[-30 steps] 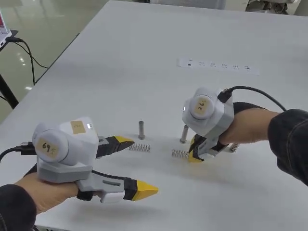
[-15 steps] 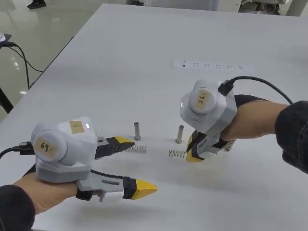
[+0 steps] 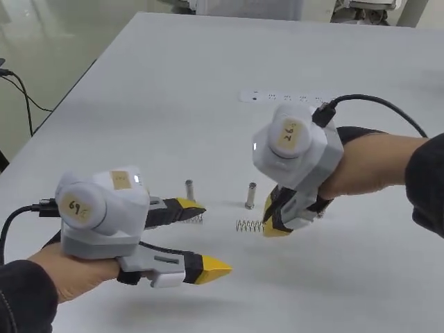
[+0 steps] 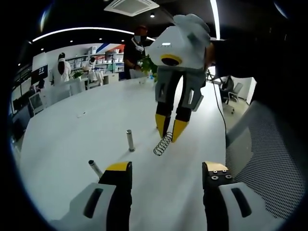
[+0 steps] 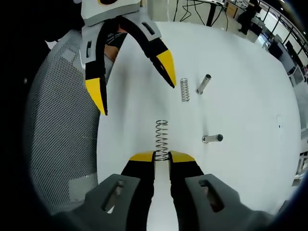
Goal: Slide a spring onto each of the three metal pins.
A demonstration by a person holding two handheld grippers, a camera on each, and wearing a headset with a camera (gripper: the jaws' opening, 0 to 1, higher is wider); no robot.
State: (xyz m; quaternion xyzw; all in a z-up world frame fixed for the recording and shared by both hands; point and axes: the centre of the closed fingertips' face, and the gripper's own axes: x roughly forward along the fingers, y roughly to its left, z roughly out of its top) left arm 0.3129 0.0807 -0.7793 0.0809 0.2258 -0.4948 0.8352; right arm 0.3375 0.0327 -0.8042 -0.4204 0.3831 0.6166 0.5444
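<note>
Our right fingers (image 5: 182, 157) pinch the spring (image 5: 162, 134) by one end beside the pin (image 3: 250, 195), so it may flick free; left fingers (image 4: 119, 167) gape wide.

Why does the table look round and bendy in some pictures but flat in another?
Left gripper view: a fisheye lens bends the table and ceiling light into curves; right gripper view: same bulge, held spring looks sharp; head view: straight table edges, soft shadows.
</note>
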